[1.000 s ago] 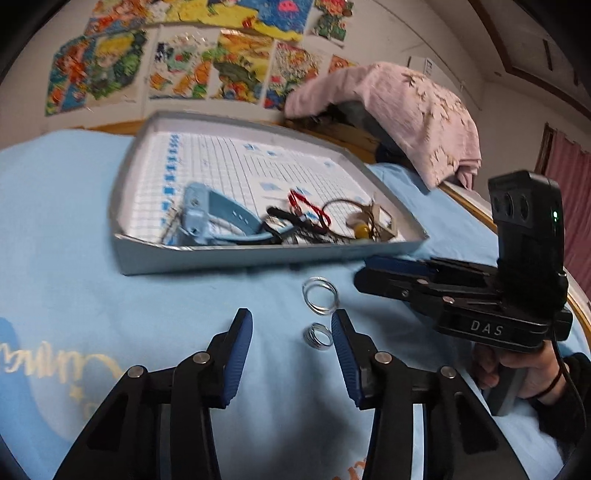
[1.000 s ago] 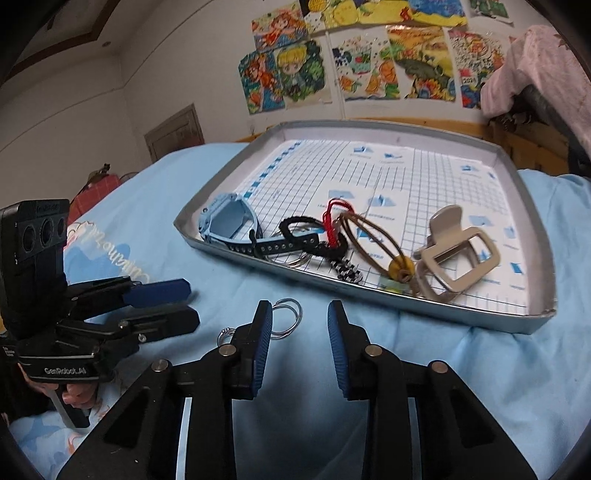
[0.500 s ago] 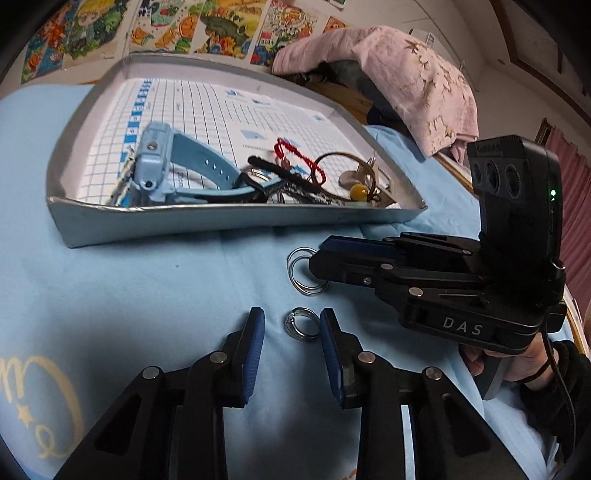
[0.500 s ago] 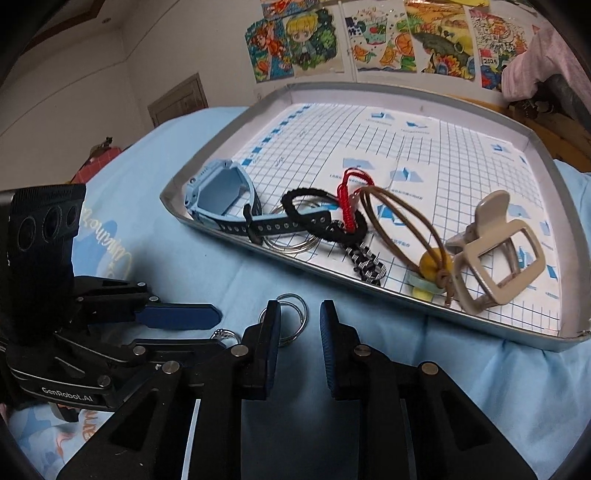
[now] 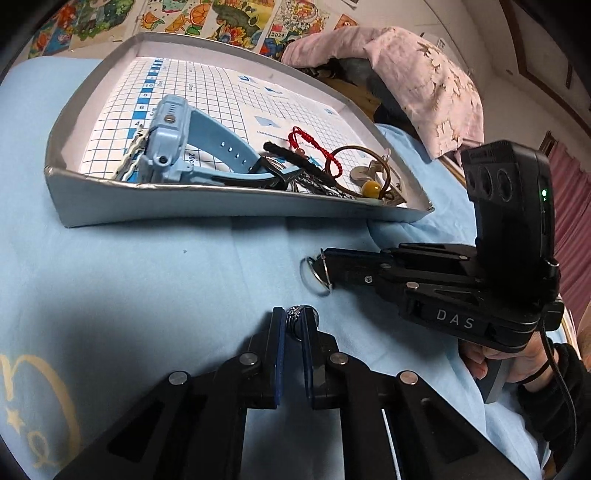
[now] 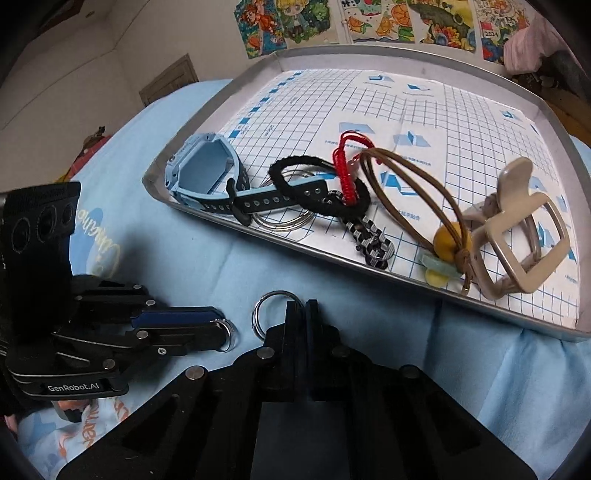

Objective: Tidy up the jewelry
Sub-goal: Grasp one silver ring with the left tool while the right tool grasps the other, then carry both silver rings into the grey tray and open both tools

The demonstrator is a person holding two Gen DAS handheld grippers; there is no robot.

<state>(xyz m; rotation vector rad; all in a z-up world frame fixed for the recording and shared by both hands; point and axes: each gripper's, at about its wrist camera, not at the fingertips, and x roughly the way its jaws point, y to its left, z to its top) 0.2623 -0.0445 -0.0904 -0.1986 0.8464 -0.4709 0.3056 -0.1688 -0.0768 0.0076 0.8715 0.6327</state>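
Ring [image 5: 300,316] half-hidden in left tongs [image 5: 293,325]; keyring [image 6: 266,314] part-covered.

"DAS" on the right gripper [image 5: 325,267] body; "GenRobot.AI" on the left gripper [image 6: 221,334] body; "2024" on a wall poster [image 5: 280,35]; "20cm", "10", "8", "6", "4" along the tray [image 5: 147,206] liner's left edge.

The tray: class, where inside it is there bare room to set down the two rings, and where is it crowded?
The tray is crowded along its near edge, from the blue watch past the black band to the beige clip. The gridded floor behind them, toward the far wall, is bare. Both grippers, left and right, grip rings outside it.
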